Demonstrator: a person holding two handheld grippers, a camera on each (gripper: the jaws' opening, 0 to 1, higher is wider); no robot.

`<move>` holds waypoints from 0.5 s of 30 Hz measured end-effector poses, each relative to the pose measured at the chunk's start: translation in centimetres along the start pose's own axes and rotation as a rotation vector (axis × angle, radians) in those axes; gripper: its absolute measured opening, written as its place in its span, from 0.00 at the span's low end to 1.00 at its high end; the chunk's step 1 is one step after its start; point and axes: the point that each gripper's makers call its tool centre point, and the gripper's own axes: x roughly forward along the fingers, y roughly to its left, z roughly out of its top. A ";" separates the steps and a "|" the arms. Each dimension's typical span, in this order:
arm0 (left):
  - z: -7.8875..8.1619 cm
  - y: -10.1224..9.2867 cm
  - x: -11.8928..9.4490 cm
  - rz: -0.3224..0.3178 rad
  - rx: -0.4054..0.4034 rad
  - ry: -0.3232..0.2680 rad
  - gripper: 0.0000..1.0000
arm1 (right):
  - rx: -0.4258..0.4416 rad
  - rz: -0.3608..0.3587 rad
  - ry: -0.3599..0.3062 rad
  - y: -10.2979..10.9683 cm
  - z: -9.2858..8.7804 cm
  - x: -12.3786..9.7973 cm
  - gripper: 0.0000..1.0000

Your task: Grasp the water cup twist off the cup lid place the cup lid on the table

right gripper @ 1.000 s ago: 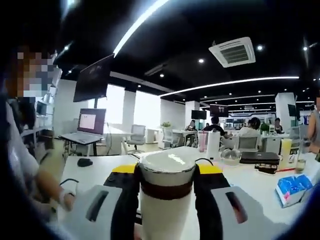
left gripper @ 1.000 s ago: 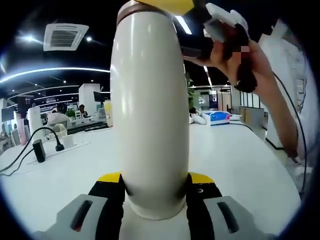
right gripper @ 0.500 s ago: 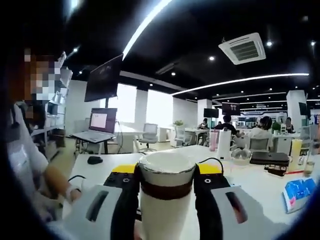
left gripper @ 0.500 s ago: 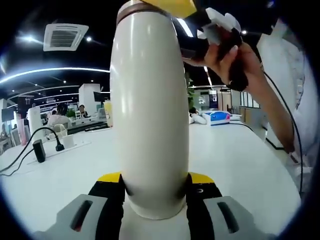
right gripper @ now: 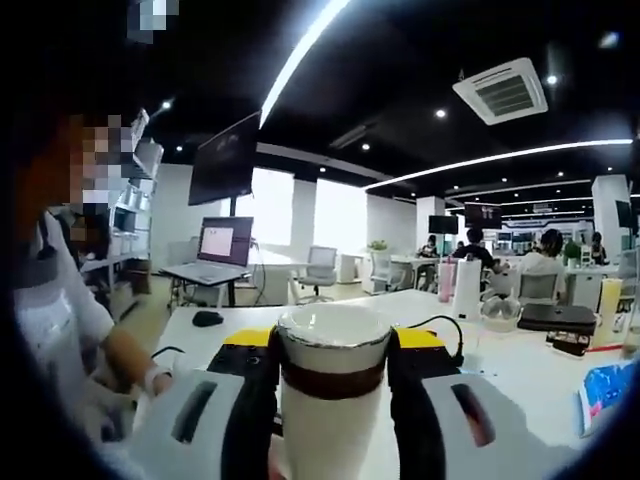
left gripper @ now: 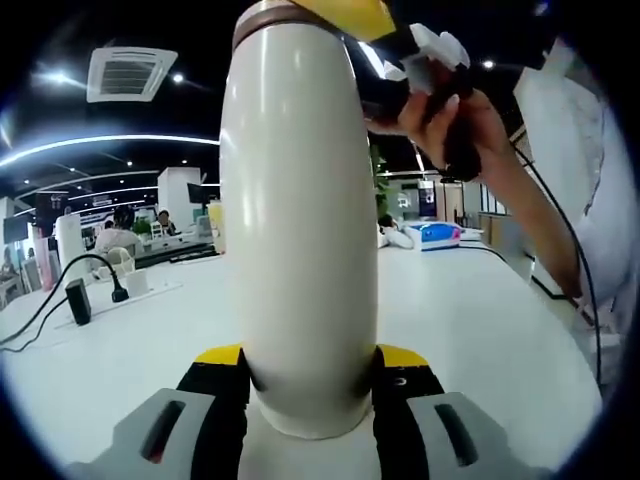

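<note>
A tall cream water cup [left gripper: 298, 220] stands upright on the white table [left gripper: 480, 330], and my left gripper [left gripper: 308, 372] is shut on its lower body. At its top sits the lid [right gripper: 334, 352], white-topped with a silver rim and a brown band, and my right gripper [right gripper: 334, 362] is shut on it. In the left gripper view the right gripper [left gripper: 345, 15] shows as a yellow tip at the cup's top, held by a person's hand [left gripper: 450, 110].
A black cable and plug [left gripper: 80, 295] lie on the table at the left. A blue packet [right gripper: 608, 385], a dark box [right gripper: 560, 318] and several bottles stand at the right. A laptop [right gripper: 222, 250] sits on a far desk. People sit at desks behind.
The right gripper view has swung right while the lid stays in its jaws. In the left gripper view the hand holding the right gripper has turned and shifted left. The cup's body has not moved.
</note>
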 end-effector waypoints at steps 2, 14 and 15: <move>0.0 0.0 0.0 0.000 -0.001 0.000 0.49 | 0.002 0.012 -0.001 0.0 0.0 0.0 0.45; 0.1 0.0 0.0 0.000 -0.004 0.001 0.49 | 0.010 0.105 -0.006 0.0 0.1 0.1 0.45; 0.1 -0.1 0.0 0.000 -0.005 0.001 0.49 | 0.011 0.112 -0.008 0.0 0.1 0.1 0.45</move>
